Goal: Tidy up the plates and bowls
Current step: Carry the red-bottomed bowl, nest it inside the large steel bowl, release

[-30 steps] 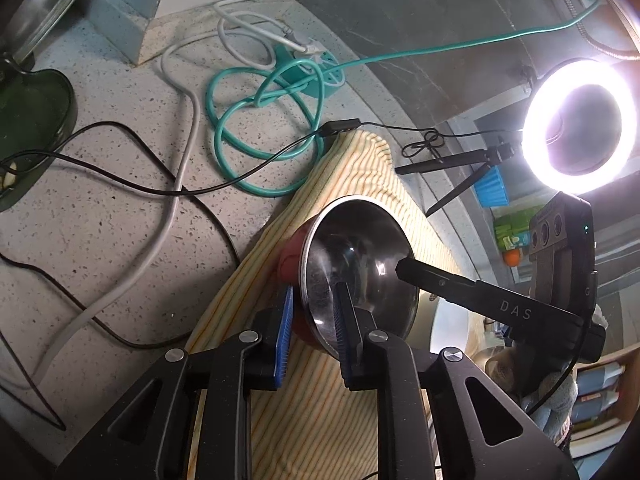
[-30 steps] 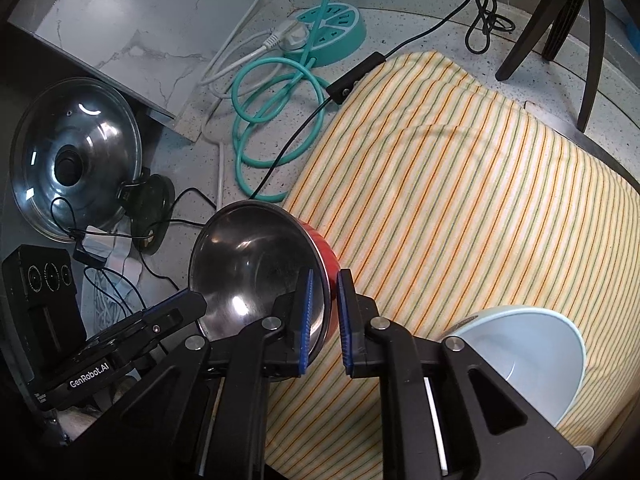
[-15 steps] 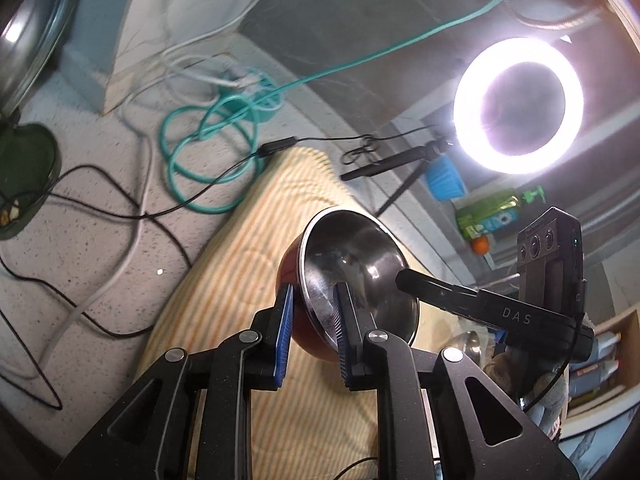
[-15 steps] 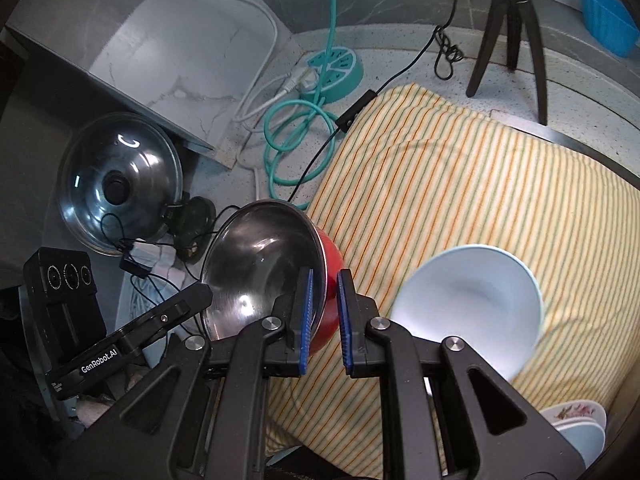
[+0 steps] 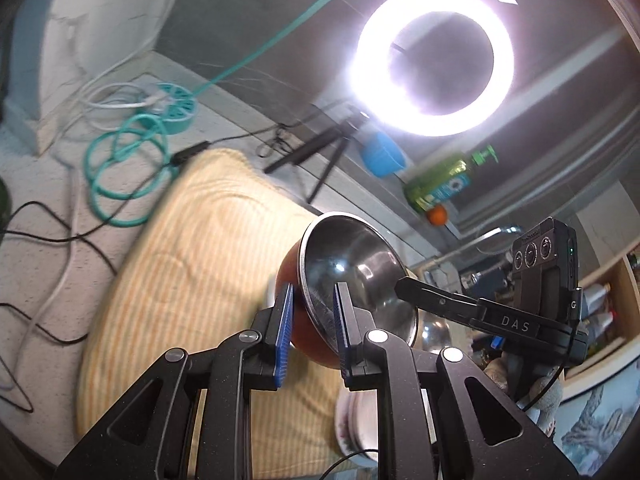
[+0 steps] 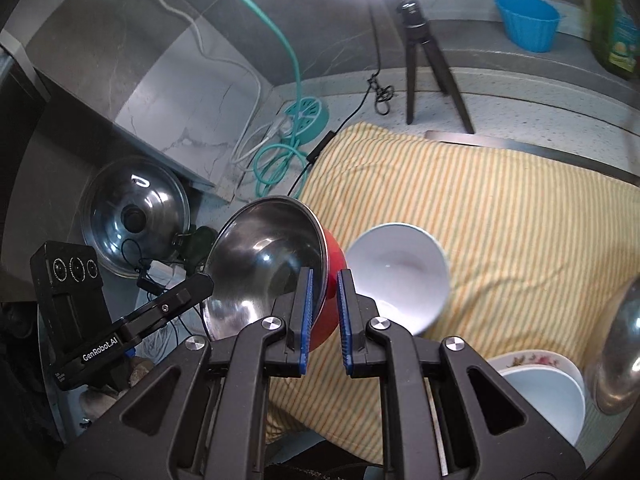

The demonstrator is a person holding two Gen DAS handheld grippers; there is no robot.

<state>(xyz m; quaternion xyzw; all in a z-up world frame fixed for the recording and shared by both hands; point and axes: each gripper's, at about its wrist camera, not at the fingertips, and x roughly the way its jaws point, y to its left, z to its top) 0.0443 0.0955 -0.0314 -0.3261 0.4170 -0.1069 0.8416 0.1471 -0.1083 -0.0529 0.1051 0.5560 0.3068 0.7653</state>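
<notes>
Both of your claws grip the same bowl, red outside and shiny steel inside, and hold it tilted in the air above a yellow striped cloth [image 6: 520,216] spread on the speckled counter [image 6: 532,116]. Your left claw [image 5: 311,320] is clamped on the red bowl [image 5: 356,276] at its near rim, one blue pad on the red outer wall, the other inside the steel. Your right claw [image 6: 323,312] is clamped on the opposite rim in the same way.

On the cloth just beside the red bowl sits an empty white bowl [image 6: 400,272]. Near the cloth's front edge is a stack of white dishes [image 6: 540,392], the top rim flowered.

Beyond the cloth stand a lit ring light [image 5: 432,60] on a small black tripod [image 6: 424,60], a blue cup [image 6: 526,20], and coiled teal cable [image 6: 280,164]. A steel pot lid [image 6: 134,216] lies to the left.
</notes>
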